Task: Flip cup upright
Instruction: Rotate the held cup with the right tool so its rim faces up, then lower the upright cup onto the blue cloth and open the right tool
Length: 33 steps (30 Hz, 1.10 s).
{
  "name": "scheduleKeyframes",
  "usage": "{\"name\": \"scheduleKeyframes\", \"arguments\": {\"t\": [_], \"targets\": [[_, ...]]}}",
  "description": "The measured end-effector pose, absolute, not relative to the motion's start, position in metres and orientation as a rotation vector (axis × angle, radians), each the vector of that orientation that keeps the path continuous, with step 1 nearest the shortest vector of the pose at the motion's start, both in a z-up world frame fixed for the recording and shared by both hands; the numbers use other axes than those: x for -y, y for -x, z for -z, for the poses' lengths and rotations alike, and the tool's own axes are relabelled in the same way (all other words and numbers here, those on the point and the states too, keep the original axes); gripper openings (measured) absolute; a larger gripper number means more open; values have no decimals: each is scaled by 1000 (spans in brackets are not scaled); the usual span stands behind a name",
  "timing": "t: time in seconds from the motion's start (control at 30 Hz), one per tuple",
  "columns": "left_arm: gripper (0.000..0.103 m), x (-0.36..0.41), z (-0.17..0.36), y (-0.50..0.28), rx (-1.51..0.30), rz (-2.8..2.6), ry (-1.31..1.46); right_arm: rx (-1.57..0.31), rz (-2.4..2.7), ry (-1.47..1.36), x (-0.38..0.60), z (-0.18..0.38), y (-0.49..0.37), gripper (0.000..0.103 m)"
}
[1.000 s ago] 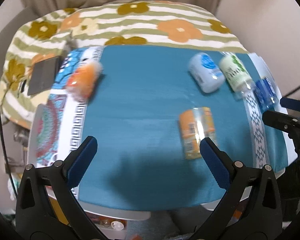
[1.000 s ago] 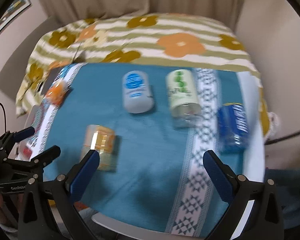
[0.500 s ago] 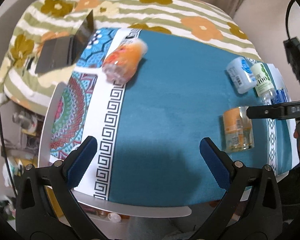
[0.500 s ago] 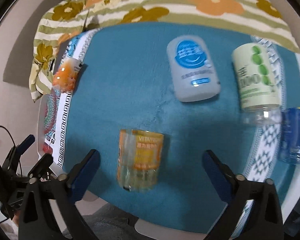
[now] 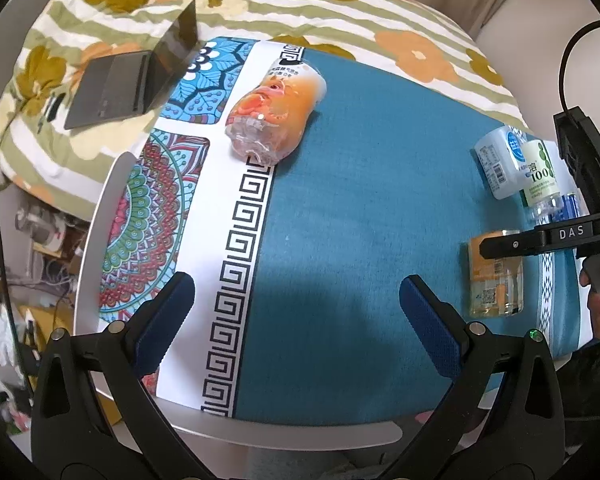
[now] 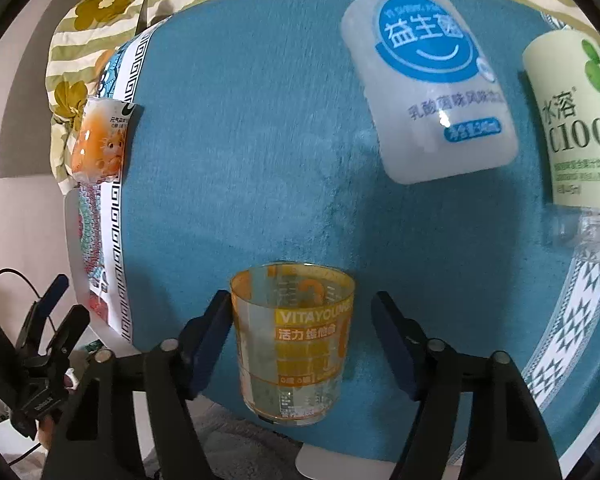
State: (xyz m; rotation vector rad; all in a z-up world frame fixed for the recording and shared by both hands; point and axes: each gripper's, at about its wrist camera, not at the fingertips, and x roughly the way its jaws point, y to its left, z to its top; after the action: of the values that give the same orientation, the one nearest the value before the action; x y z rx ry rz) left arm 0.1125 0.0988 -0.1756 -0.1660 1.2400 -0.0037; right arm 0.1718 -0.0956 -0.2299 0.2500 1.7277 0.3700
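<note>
A clear cup with an orange VITAYOUNG label (image 6: 294, 346) lies on its side on the teal cloth (image 6: 260, 160). My right gripper (image 6: 300, 340) is open and straddles it; the left finger touches or nearly touches its side and the right finger stands clear. The same cup shows in the left wrist view (image 5: 496, 280), with the right gripper's body over it. My left gripper (image 5: 296, 320) is open and empty, above the table's front edge. An orange cartoon cup (image 5: 276, 116) lies on its side at the far left of the table.
A white and blue cup (image 6: 428, 92) and a green C100 cup (image 6: 580, 128) lie on their sides at the back right. An open laptop (image 5: 136, 76) sits on the flowered bedding behind the table. The round table's rim (image 5: 300, 432) is close in front.
My right gripper has dropped and moved forward until its fingers sit either side of the orange-label cup. My left gripper has swung left toward the patterned edge of the cloth.
</note>
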Motion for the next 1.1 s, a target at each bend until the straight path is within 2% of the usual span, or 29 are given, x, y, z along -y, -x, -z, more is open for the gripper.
{"name": "scheduleKeyframes", "arguments": {"t": [0.3, 0.43, 0.53, 0.7, 1.1], "targets": [[103, -95, 166, -111, -1218, 32, 154, -1641, -403, -184, 92, 204, -164, 52], [103, -95, 157, -108, -1187, 43, 154, -1388, -361, -106, 96, 155, -150, 52], [103, -94, 154, -107, -1178, 42, 151, -1183, -298, -159, 101, 140, -133, 52], [103, -94, 151, -100, -1165, 40, 121, -960, -181, -206, 101, 159, -110, 52], [103, -92, 163, -85, -1155, 52, 63, -808, -144, -68, 83, 186, -92, 52]]}}
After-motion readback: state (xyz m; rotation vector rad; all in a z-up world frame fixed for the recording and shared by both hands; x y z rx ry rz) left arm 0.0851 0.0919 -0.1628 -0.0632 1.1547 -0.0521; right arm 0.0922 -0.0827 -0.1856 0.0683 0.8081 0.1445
